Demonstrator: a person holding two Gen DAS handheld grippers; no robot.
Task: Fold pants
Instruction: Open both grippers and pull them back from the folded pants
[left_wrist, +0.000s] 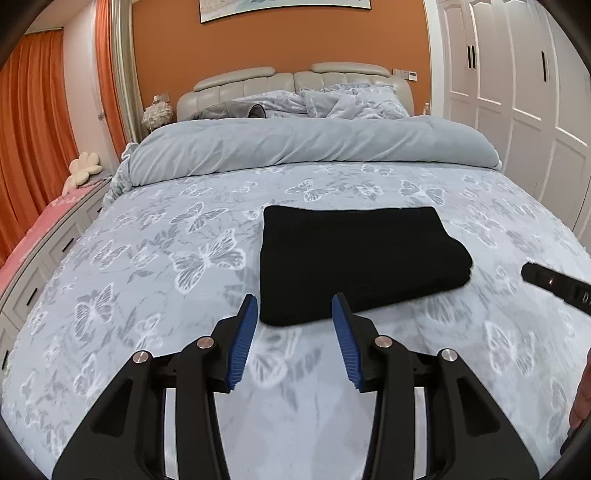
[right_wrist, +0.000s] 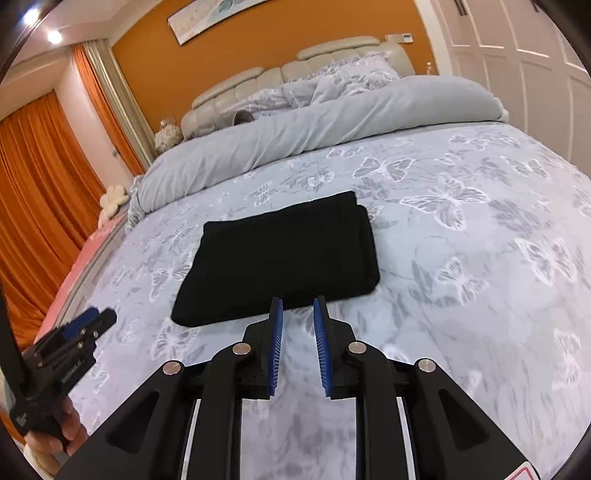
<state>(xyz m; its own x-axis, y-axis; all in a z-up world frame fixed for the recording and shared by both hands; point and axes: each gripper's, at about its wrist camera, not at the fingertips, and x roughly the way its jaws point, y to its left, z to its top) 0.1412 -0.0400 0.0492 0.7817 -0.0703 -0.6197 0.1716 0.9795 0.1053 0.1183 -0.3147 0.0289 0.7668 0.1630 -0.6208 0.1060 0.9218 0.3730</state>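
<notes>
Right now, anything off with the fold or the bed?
Nothing stands out. The black pants lie folded in a compact rectangle on the butterfly bedspread; both tools are clear of them, empty.

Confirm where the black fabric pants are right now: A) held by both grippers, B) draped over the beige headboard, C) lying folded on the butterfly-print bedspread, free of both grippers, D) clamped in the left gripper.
C: the folded black fabric pants lie flat on the butterfly-print bedspread, beyond both grippers' empty jaws.
</notes>
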